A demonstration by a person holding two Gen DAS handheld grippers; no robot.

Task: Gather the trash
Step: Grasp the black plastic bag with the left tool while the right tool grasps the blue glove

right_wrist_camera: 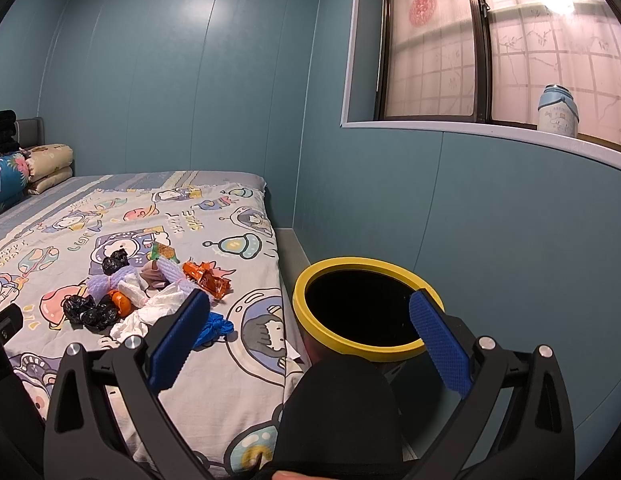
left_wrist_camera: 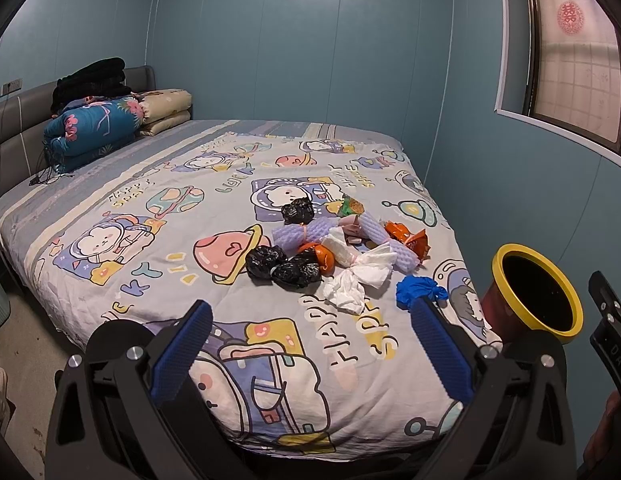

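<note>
A pile of trash lies on the cartoon-print bed cover (left_wrist_camera: 150,280): black crumpled bags (left_wrist_camera: 282,266), white tissues (left_wrist_camera: 358,276), purple foam sleeves (left_wrist_camera: 294,232), an orange wrapper (left_wrist_camera: 408,240), an orange fruit (left_wrist_camera: 322,258) and a blue crumpled piece (left_wrist_camera: 418,292). A red bin with a yellow rim (left_wrist_camera: 530,292) stands beside the bed on the right, also seen in the right wrist view (right_wrist_camera: 366,308). My left gripper (left_wrist_camera: 310,344) is open and empty, short of the pile. My right gripper (right_wrist_camera: 310,336) is open and empty, near the bin's mouth.
Folded quilts (left_wrist_camera: 94,128) and dark clothes (left_wrist_camera: 90,80) sit at the headboard. A blue wall and window sill with a jar (right_wrist_camera: 558,110) lie to the right. A dark knee (right_wrist_camera: 342,412) is in front of the bin.
</note>
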